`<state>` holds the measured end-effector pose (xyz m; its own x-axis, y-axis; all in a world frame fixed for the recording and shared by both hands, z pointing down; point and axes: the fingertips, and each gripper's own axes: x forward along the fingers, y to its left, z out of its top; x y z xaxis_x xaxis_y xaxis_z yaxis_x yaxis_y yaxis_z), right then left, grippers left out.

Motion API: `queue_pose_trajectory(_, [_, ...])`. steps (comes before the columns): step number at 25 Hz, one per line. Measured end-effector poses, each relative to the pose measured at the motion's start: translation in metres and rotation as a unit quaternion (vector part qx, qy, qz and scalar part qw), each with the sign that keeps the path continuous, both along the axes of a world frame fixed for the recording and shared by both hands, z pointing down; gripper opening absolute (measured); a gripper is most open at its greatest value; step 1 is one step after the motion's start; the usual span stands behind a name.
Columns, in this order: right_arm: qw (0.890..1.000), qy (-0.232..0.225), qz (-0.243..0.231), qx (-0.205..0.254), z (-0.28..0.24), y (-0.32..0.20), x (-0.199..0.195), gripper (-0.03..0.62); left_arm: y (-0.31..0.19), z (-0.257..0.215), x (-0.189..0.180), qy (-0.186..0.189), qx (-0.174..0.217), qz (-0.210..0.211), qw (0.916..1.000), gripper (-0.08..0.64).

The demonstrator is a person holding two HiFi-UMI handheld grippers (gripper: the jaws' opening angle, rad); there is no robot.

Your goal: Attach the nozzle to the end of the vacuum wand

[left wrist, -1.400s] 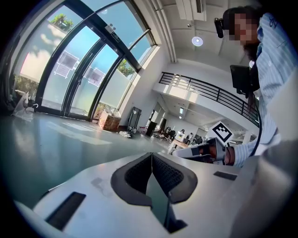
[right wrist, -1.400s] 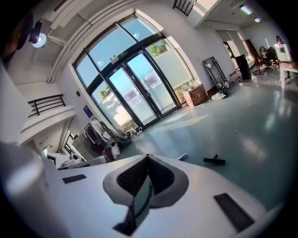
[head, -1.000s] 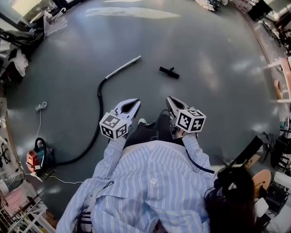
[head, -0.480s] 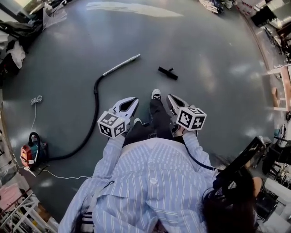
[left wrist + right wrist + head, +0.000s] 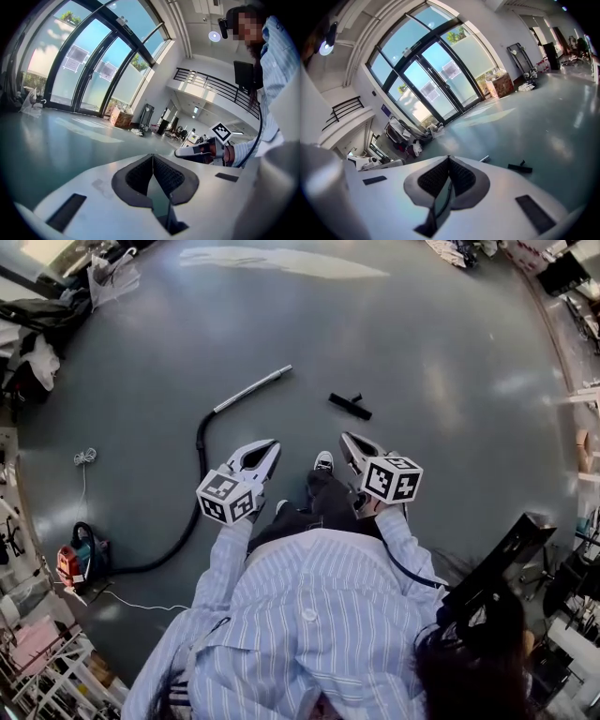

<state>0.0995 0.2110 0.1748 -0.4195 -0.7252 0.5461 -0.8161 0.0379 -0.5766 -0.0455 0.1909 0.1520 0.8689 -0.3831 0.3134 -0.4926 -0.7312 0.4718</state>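
Observation:
A silver vacuum wand [image 5: 251,389] lies on the grey floor ahead, joined to a black hose [image 5: 192,498] that curves back to the left. The black nozzle [image 5: 350,406] lies apart from it, to the right of the wand's free end; it also shows small in the right gripper view [image 5: 520,167], with the wand's tip [image 5: 484,159] beside it. My left gripper [image 5: 272,445] is shut and empty, held in front of my body, short of the hose. My right gripper [image 5: 346,440] is shut and empty too, a little nearer than the nozzle. In the left gripper view the right gripper [image 5: 199,151] shows.
The hose ends at a red and blue vacuum body [image 5: 79,563] at the left, with a white cable [image 5: 86,463] trailing near it. Clutter and bags [image 5: 37,343] line the left edge. My shoe [image 5: 322,462] steps between the grippers. Furniture [image 5: 572,549] stands at the right.
I have walked toward the wand and nozzle; both grippers moved forward with me. My foot came forward between the grippers. Both pairs of jaws stayed shut.

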Motion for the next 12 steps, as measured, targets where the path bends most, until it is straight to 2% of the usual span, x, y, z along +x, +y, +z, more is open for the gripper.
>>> queue_pose_trajectory(5, [1.000, -0.013, -0.015, -0.020, 0.019, -0.030, 0.049, 0.005, -0.042, 0.002, 0.040, -0.015, -0.014, -0.024, 0.9995, 0.006])
queue_pose_trajectory(8, [0.999, -0.016, -0.015, -0.026, 0.027, -0.052, 0.072, 0.005, -0.069, -0.003, 0.044, -0.033, -0.011, -0.047, 0.9983, 0.006])
queue_pose_trajectory(12, [0.999, -0.020, 0.003, -0.034, 0.041, -0.077, 0.093, 0.005, -0.090, -0.001, 0.038, -0.053, -0.018, -0.056, 0.9968, 0.006])
